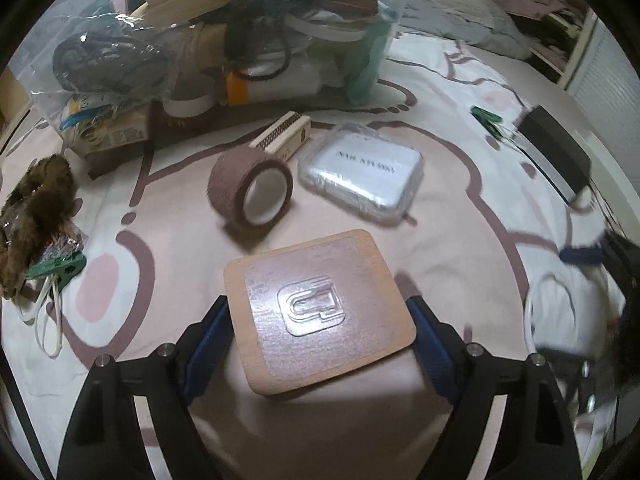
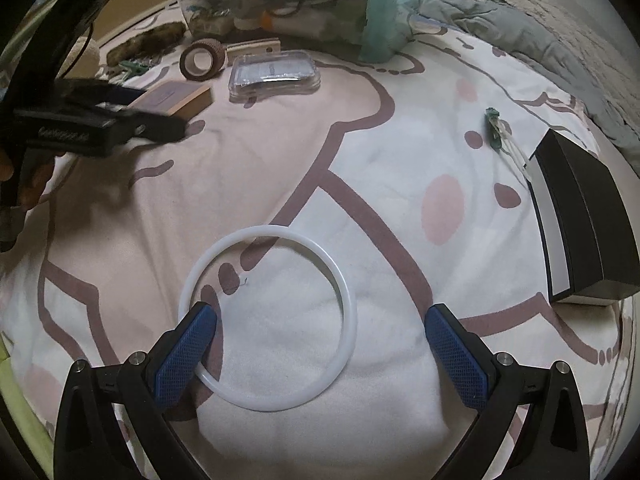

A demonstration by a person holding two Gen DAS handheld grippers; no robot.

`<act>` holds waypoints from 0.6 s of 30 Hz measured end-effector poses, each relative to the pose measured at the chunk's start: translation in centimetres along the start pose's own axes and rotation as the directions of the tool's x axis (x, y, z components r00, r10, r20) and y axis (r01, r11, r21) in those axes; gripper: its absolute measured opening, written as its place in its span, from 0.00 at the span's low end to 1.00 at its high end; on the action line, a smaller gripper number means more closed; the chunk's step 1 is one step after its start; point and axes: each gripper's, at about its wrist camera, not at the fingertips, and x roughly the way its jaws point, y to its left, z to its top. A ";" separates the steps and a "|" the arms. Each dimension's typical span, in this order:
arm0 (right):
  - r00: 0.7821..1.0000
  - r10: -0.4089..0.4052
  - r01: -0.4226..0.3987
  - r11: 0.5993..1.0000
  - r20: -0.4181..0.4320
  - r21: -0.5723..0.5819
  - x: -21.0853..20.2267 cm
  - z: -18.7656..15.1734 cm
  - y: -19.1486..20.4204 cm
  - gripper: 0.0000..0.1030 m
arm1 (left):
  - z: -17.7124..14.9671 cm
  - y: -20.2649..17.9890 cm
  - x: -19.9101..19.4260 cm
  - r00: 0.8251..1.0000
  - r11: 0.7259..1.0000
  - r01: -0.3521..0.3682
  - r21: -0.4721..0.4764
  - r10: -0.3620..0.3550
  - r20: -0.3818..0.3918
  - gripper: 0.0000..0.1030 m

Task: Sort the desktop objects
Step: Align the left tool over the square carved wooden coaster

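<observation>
In the left wrist view my left gripper [image 1: 320, 320] stands with its blue pads against both sides of a square wooden block [image 1: 320, 316] with a clear adhesive hook on top; the block rests on the patterned bedsheet [image 1: 460, 208]. In the right wrist view my right gripper [image 2: 320, 344] is open over a white plastic ring [image 2: 348, 312] lying flat on the sheet; the left pad overlaps the ring's left rim. The left gripper [image 2: 160, 120] with the block [image 2: 176, 98] shows at upper left.
A brown tape roll [image 1: 250, 192], a clear-cased silver box [image 1: 364, 176], a comb box [image 1: 282, 136], a stuffed clear bag [image 1: 224, 40], a furry item with a green clip [image 1: 40, 216], a black box [image 2: 584, 224] and a green clip [image 2: 494, 128] lie around.
</observation>
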 end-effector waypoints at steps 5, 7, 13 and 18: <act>1.000 -0.007 0.007 1.000 0.019 0.005 -0.4 0.0 1.2 1.00 | -2.6 0.5 -1.3 0.999 0.996 0.031 0.085 -0.032 0.013 0.82; 1.000 -0.009 0.009 1.000 0.021 0.006 -0.2 0.1 1.1 1.00 | -3.6 0.7 -1.8 0.999 0.994 0.051 0.101 -0.052 0.011 0.78; 1.000 -0.020 0.020 1.000 0.020 0.021 -0.3 -0.1 1.3 1.00 | -6.0 1.4 -3.1 0.996 0.983 0.090 0.163 -0.091 0.001 0.77; 0.999 -0.044 0.044 0.997 -0.011 0.058 -0.2 0.3 1.4 1.00 | -7.3 1.9 -3.9 0.994 0.971 0.112 0.213 -0.112 -0.010 0.76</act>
